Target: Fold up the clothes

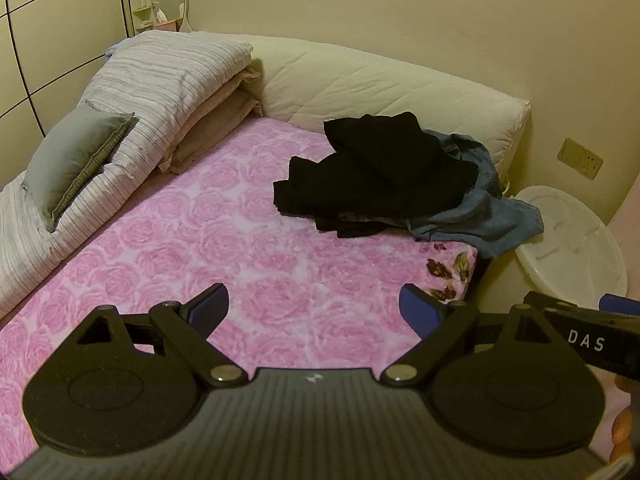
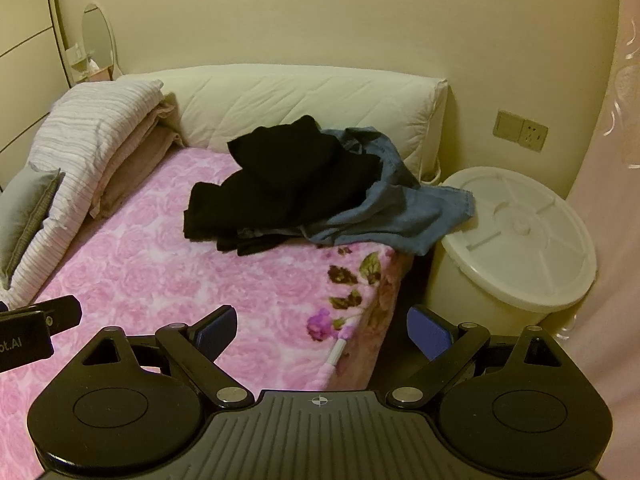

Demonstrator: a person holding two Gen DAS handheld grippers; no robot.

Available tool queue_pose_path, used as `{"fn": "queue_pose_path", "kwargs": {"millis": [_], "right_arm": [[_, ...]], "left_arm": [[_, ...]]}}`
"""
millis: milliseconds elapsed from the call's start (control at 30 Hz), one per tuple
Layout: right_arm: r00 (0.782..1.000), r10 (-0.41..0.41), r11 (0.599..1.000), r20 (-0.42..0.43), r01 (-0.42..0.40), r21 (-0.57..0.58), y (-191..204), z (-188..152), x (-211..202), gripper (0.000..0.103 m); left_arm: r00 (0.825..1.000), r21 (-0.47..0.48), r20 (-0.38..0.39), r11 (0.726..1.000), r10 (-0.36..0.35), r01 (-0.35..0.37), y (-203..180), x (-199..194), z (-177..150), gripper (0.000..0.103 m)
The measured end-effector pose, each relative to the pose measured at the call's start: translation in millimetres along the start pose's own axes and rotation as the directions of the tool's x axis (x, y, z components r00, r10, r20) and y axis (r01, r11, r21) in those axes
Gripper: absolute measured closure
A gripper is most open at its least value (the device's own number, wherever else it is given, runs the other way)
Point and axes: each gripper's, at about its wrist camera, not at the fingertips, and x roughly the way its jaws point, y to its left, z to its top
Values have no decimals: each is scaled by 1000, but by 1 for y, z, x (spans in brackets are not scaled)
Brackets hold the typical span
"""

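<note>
On the bed covered by a pink rose-patterned fleece blanket [image 1: 200, 248], a small grey square cushion [image 1: 76, 160] leans on a folded striped white-and-grey quilt [image 1: 160, 80] along the left edge. Toward the far right corner, against the long cream quilted bolster [image 1: 380, 80], lies the heap of clothes: a crumpled black fabric garment [image 2: 288, 184] on top, loosely bunched in uneven layers with no neat fold, and under it a rumpled blue denim garment [image 2: 400, 216] whose hem spills over the right edge of the bed toward a round white plastic bin with a ribbed lid [image 2: 520, 240] standing beside the bed. The left tool [image 1: 314, 312] hangs over the near blanket, blue pads spread wide, gripping nothing; the right tool [image 2: 322, 330] hangs over the bed's near right edge, likewise spread and empty.
</note>
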Motion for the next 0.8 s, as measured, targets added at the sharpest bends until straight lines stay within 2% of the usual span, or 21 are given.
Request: {"fn": "queue_pose_path", "kwargs": {"millis": [800], "right_arm": [[999, -18, 998, 46, 15, 59, 11, -13, -1, 8]], "left_arm": [[999, 55, 27, 998, -33, 31, 15, 5, -4, 12]]}}
